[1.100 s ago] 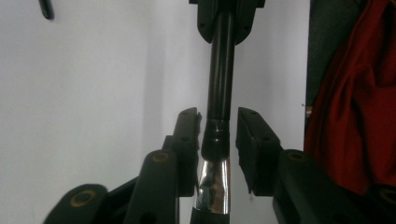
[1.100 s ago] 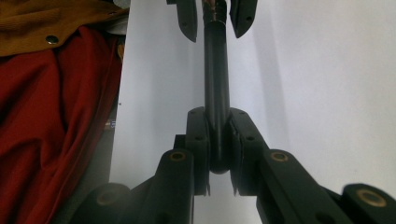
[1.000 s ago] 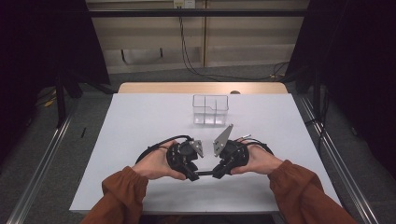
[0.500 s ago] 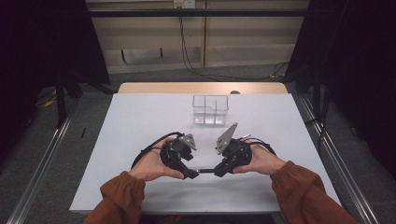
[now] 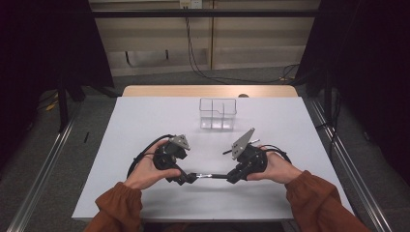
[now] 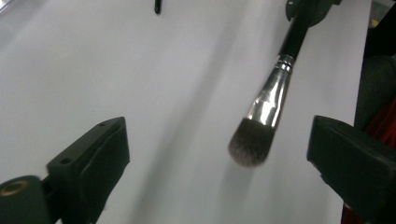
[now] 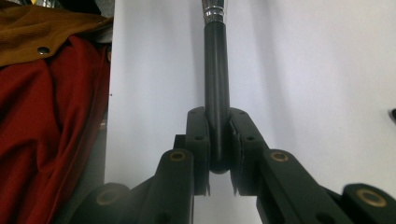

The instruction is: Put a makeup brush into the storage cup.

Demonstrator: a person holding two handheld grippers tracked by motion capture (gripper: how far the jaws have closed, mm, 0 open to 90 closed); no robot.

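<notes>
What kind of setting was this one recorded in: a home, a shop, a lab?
Most likely a lab-style recording booth: a plain white table ringed by black curtains, metal rails on the grey floor, loose cables along the back wall, and just a clear divided organizer and a makeup brush.

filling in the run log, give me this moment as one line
left gripper: open, jaws just opened, off the brush | right gripper: shut on brush handle | clear box: beyond, on table

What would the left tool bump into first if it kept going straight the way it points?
Probably the makeup brush. Its bristle tip hangs between the left tool's wide-open jaws, which have just been opening, untouched. The right tool grips its handle. Depth is hard to judge.
</notes>
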